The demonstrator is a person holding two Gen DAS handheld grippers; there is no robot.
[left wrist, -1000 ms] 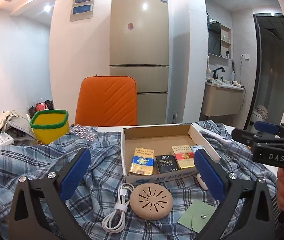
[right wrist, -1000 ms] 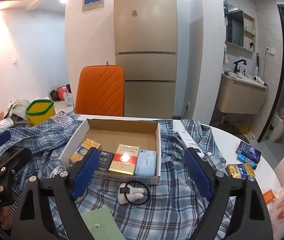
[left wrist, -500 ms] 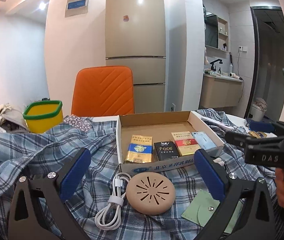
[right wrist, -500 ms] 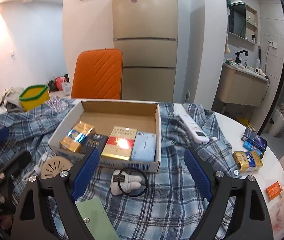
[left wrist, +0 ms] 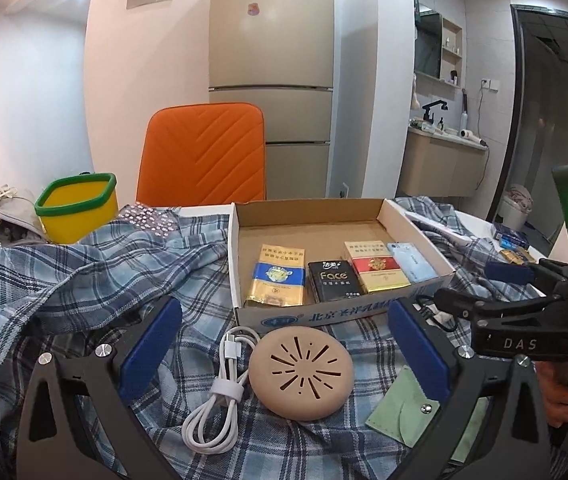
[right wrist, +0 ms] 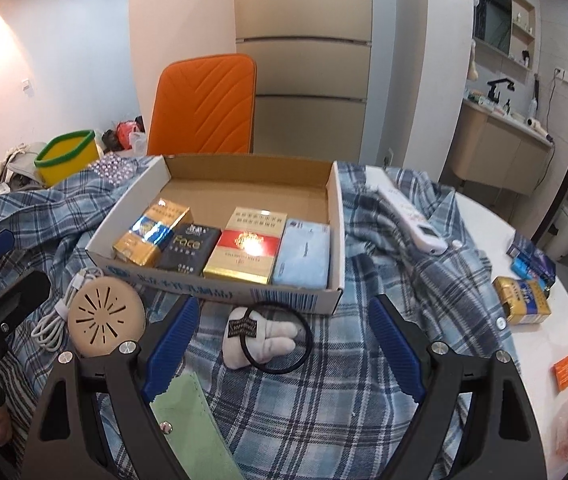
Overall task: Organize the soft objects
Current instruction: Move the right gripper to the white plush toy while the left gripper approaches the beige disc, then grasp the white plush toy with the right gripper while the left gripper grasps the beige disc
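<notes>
Plaid shirt [right wrist: 364, 380] spread over table under everything; we see cardboard box [right wrist: 336, 240] on it. Right gripper [right wrist: 280, 344], left gripper [left wrist: 284, 356] both gape wide, empty. Plush toy [right wrist: 260, 340], possibly ringed by hair tie [right wrist: 276, 338], lies just before box.

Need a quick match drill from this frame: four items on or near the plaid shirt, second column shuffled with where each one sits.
Items:
1. blue tissue pack
2. hair tie
3. remote
4. cable

Places:
A. left of the round tan disc
B. on the shirt, right of the box
C. in the box, right end of the row
D. in front of the box, around a white plush

Pairs: 1-C, 2-D, 3-B, 4-A
</notes>
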